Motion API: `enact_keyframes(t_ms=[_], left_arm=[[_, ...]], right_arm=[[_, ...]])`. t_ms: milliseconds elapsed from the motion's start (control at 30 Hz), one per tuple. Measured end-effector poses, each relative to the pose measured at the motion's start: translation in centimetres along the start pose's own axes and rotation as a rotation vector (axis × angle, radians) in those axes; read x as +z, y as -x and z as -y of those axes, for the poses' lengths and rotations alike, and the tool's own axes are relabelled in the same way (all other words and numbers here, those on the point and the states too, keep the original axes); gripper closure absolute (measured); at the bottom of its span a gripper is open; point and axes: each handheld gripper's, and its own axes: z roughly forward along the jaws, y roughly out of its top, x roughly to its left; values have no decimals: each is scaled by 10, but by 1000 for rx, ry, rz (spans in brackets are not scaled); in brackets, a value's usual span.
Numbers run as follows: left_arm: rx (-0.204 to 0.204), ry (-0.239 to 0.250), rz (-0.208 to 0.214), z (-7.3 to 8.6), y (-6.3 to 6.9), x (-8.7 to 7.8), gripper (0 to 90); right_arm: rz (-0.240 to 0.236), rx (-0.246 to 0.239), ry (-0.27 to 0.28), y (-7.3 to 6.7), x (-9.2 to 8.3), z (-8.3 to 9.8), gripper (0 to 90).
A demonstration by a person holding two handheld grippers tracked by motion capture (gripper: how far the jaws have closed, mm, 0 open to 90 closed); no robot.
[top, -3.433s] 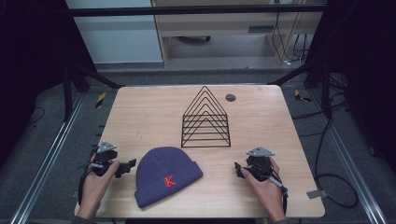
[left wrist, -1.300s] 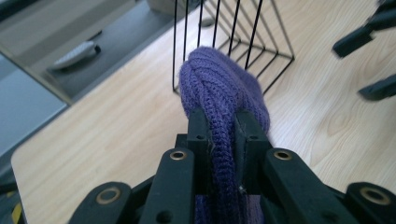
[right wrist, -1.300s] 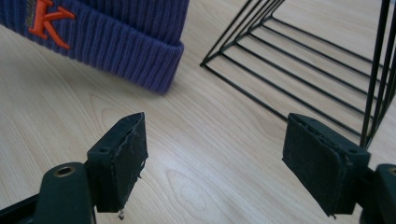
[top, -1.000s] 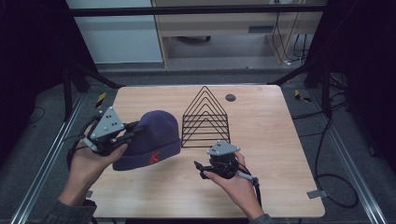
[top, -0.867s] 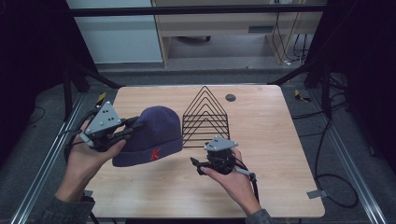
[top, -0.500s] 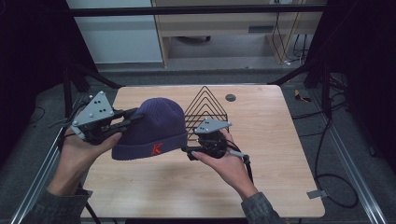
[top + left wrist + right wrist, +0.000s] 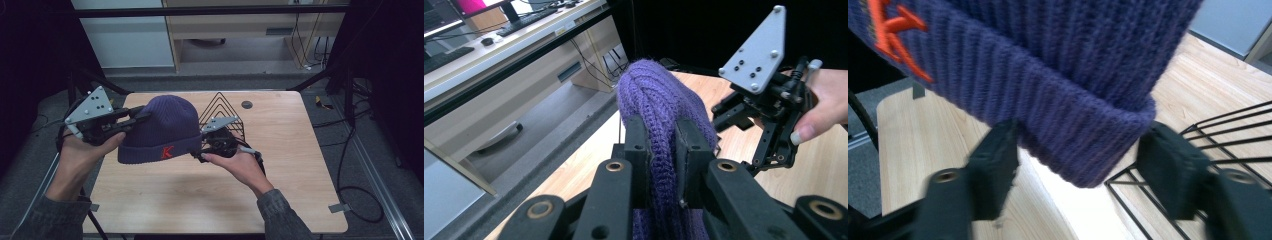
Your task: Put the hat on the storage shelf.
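A: Surface and contents?

B: Wooden table (image 7: 300, 165) in a dim room; black wire rack (image 7: 235, 107) stands at mid-rear.

A: Hat position?

B: Purple hat (image 7: 165, 127) is held above the table, in front of the rack.

A: Left tongs (image 7: 663, 150)?

B: Clamped on the hat's knit.

A: Right tongs (image 7: 1080, 175)?

B: Jaws have just been closing; the hat's cuff corner sits between them, pads apart, not pressing.

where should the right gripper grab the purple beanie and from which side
Probably the folded cuff corner of the beanie, coming from below. It hangs between the right gripper pads, thick and doubled. Those jaws have just been closing, not yet pressing.
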Motion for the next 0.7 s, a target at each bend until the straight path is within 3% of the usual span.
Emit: enact_keyframes(t_ms=[100,267,367,467,700], left_arm=[[-21,16,-6,-3,-6,3,785],[-82,44,-24,-9,-17,15,785],[-112,54,-52,-16,-26,25,782],[-136,76,-53,-25,-32,39,780],[-145,87,-43,-46,-38,83,778]], right_arm=[[7,-6,21,2,-4,-3,546],[37,-26,49,7,-14,-10,700],[62,-30,53,13,-28,-16,722],[100,-35,65,21,-41,-21,726],[251,-44,68,48,-72,-26,725]])
